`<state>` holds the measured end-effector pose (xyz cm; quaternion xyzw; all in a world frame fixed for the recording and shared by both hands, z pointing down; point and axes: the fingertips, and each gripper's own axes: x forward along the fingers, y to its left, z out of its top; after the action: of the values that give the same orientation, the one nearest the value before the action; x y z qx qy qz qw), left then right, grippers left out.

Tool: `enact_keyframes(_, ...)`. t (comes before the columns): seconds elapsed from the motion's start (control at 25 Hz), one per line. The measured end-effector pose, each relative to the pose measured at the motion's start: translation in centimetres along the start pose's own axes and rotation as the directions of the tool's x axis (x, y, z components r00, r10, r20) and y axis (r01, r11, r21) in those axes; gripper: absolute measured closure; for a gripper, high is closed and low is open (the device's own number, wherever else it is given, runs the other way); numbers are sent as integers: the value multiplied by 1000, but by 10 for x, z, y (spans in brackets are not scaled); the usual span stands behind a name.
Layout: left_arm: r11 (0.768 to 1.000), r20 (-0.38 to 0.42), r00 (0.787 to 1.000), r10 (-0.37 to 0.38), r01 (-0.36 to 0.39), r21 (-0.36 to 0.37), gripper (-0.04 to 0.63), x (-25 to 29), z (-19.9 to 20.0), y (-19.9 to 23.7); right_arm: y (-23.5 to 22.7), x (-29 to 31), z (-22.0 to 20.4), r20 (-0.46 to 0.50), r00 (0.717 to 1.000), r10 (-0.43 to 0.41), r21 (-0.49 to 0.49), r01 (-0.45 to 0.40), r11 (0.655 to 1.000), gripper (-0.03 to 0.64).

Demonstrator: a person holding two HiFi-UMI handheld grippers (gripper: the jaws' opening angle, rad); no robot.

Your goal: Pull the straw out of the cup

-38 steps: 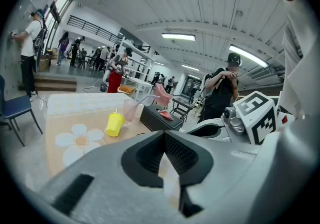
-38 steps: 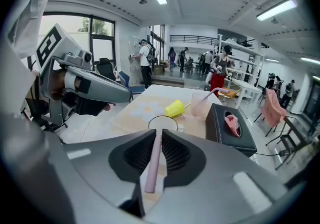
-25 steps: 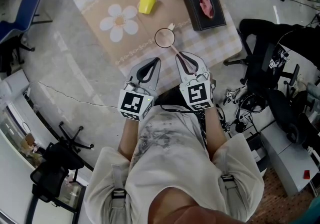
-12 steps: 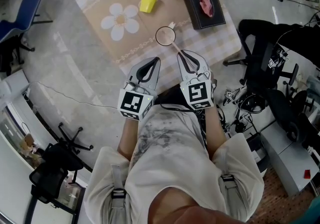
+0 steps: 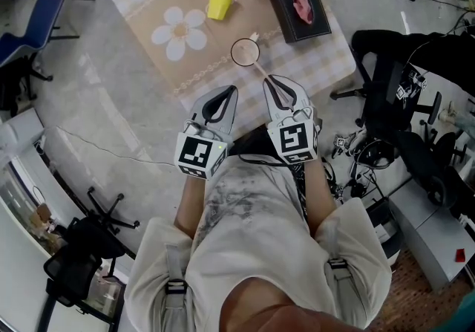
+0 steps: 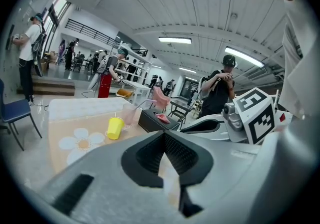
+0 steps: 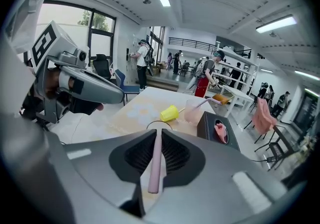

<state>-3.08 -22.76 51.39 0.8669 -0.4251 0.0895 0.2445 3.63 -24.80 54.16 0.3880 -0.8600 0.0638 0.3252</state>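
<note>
Nearest us, the left gripper hangs idle, its fingers closed tip to tip on nothing. Beside it, the right gripper has its fingers pinched on the pink straw. The straw runs forward to the clear cup on the tabletop, and its far end looks to be inside the cup. We judge the pull begun but not finished. Next we must draw the straw out along its own line, lest the light cup tip. Farther off stand a yellow cup and a black box.
</note>
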Motion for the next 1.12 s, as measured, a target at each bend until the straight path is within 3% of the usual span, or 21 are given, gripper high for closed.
enact_keyframes(1.12, 996, 55, 997, -55, 51, 73, 598, -42, 13, -21, 23, -53, 32, 80, 991, -104, -16, 106, 994, 577)
